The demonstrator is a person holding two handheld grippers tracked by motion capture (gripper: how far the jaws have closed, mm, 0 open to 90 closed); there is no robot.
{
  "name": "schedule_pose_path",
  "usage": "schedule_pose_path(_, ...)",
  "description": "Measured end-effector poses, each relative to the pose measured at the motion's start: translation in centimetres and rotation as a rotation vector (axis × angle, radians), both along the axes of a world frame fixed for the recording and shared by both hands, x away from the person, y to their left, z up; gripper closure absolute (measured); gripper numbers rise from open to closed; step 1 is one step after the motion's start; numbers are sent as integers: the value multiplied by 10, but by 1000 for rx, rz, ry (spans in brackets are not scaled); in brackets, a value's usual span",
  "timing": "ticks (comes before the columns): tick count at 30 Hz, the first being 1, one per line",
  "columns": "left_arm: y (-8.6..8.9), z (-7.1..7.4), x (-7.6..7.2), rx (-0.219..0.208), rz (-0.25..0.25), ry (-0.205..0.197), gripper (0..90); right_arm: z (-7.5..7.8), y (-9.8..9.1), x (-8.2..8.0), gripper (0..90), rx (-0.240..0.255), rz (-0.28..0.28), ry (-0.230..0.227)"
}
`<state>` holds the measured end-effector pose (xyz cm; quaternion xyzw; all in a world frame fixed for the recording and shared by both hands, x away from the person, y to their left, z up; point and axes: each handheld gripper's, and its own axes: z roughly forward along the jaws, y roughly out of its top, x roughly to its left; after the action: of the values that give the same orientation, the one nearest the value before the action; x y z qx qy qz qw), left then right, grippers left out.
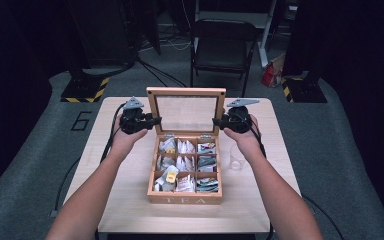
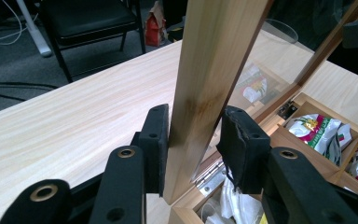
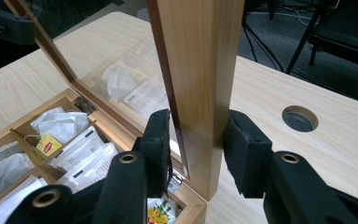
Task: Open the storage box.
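Tea box (image 1: 185, 192) sits mid-counter (image 1: 130, 200), lid (image 1: 185, 113) upright; left gripper (image 2: 193, 140) and right gripper (image 3: 198, 144) each straddle a side edge of it, jaws parted, not quite clamped

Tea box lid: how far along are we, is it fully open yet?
Done: the lid stands upright off the tea box, tea bags exposed in all nine compartments. In hand: the left gripper and right gripper each straddle a side edge of the lid frame, fingers close around the wood. Whether they are opening or closing it, I cannot tell.
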<state>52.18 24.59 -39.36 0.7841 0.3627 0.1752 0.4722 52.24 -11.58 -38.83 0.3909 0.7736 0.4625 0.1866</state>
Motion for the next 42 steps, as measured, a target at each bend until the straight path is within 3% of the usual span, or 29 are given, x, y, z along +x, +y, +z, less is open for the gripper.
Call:
schedule_pose_path(10,-1,1,4,17,9,2,653,0,1,2,568,4,-9,4)
schedule_pose_path(24,-1,-1,11,-2,26,16,665,6,-5,-7,513,19,-34,-7)
schedule_pose_path(26,-1,-1,12,1,30,20,665,8,-4,-11,511,-3,-18,-7)
schedule_pose_path(39,-3,-2,20,-11,59,50,661,12,6,-27,498,-8,44,-26)
schedule_pose_path(42,-4,-3,22,-38,71,59,661,12,7,-30,504,1,48,-23)
